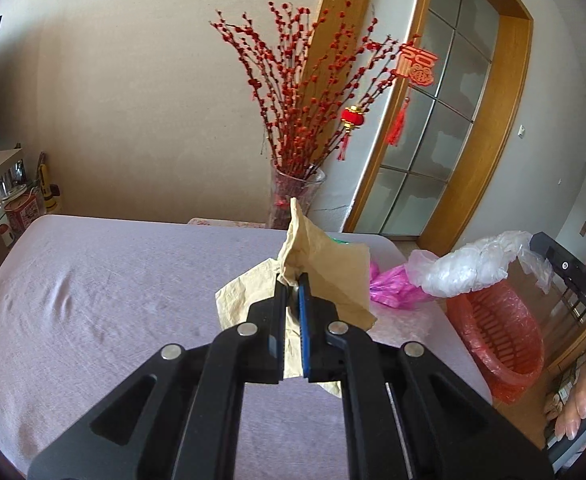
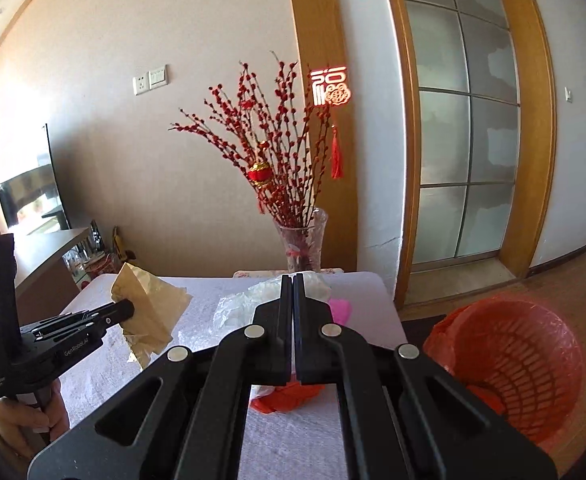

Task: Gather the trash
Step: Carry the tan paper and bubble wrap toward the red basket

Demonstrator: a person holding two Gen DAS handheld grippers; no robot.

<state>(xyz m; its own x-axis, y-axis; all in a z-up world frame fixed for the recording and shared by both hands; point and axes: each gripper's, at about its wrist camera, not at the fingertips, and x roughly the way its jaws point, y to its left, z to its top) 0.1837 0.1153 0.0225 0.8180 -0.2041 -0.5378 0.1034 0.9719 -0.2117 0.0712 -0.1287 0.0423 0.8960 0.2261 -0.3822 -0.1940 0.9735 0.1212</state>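
Observation:
My left gripper is shut on a crumpled tan paper and holds it above the table; both show at the left of the right wrist view, gripper and paper. My right gripper is shut on a clear plastic bag, which hangs near the red basket in the left wrist view. A pink plastic bag lies on the table's right side. A red scrap lies under my right gripper. The red basket with a red liner stands on the floor to the right.
A glass vase of red berry branches stands behind the table's far edge. A wooden-framed glass door is at the right. A TV and a low cabinet with jars are at the left.

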